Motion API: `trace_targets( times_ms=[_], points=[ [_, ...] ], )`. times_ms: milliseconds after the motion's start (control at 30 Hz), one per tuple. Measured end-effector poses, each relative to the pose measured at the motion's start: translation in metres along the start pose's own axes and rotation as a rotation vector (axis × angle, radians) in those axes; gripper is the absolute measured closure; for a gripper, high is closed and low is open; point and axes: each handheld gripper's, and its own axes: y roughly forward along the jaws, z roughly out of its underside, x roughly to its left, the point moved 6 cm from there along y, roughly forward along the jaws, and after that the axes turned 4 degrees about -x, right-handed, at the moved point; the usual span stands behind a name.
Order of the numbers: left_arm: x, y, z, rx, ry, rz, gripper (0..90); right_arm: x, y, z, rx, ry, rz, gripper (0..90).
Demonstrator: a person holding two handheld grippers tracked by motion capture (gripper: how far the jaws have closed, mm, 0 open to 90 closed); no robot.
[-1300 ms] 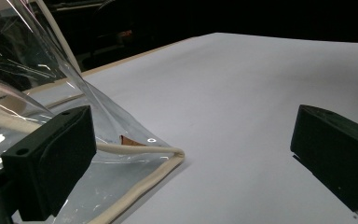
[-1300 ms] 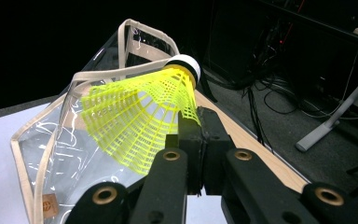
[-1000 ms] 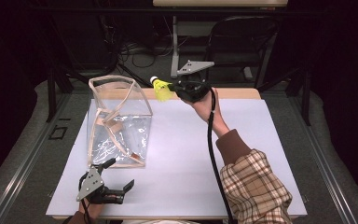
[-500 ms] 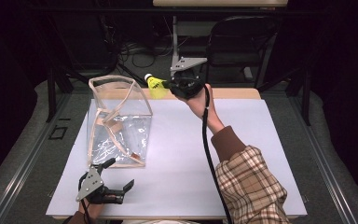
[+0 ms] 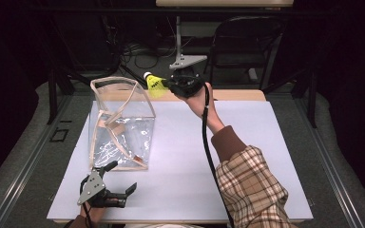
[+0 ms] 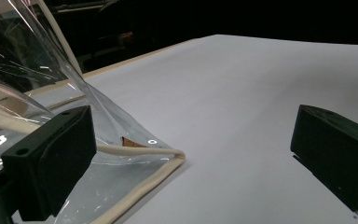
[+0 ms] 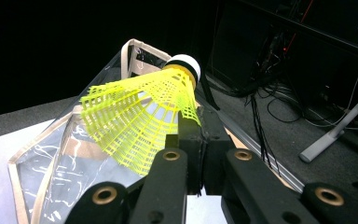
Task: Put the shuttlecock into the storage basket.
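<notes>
So there's a big white table (image 5: 247,142) with a clear plastic bag with cream fabric trim (image 5: 121,121) standing open at its left. The right gripper (image 5: 168,85) is clamped onto the rim of a yellow plastic shuttlecock with a white cork tip (image 5: 154,84), held up just beside the bag's top edge. The left gripper (image 5: 123,190) sits near the bag's front corner, jaws wide apart, nothing in them.

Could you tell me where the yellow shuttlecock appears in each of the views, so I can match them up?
High view: shuttlecock upper centre, pinched in the right gripper, beside the clear bag's far corner.
Right gripper view: shuttlecock at centre, over the bag.
Left gripper view: no shuttlecock; bag at left.
Shared landmark: the bag.
</notes>
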Motion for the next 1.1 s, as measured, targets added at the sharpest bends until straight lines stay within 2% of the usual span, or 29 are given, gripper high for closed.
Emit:
trace_targets(
  times_ms=[1100],
  points=[
    [0.000,-0.001,-0.001,-0.004,-0.005,0.003,0.3,0.007,0.023,-0.015,0.006,0.000,-0.007,89.3]
  ],
)
